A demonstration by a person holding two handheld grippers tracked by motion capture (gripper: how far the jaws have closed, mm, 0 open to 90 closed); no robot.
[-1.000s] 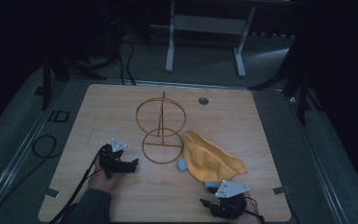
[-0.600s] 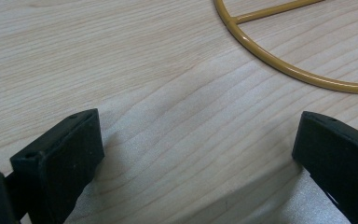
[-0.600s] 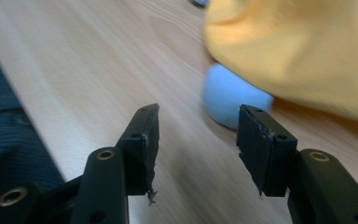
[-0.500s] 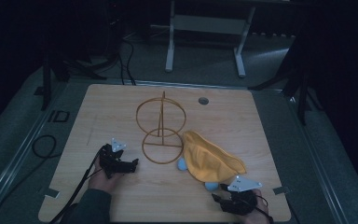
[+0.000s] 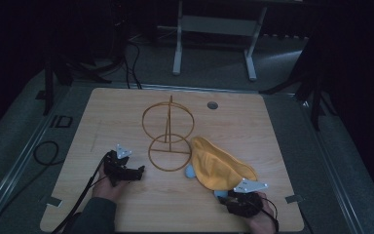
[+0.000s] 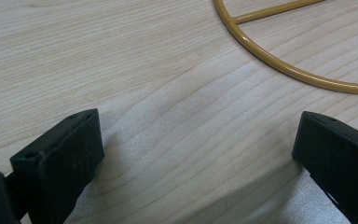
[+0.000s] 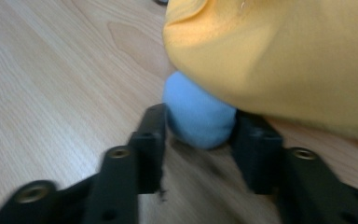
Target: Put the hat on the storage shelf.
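Right gripper (image 7: 199, 128) grabbing the blue tab (image 7: 198, 116)
Jaws just closed on it under the yellow cloth's (image 7: 284, 56) edge; left gripper (image 6: 198, 154) gapes wide, well left of the cloth.

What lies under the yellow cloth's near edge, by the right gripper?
A blue rounded part pokes out from under the yellow cloth, between the right gripper jaws, which have just been closing. Its remainder is covered.
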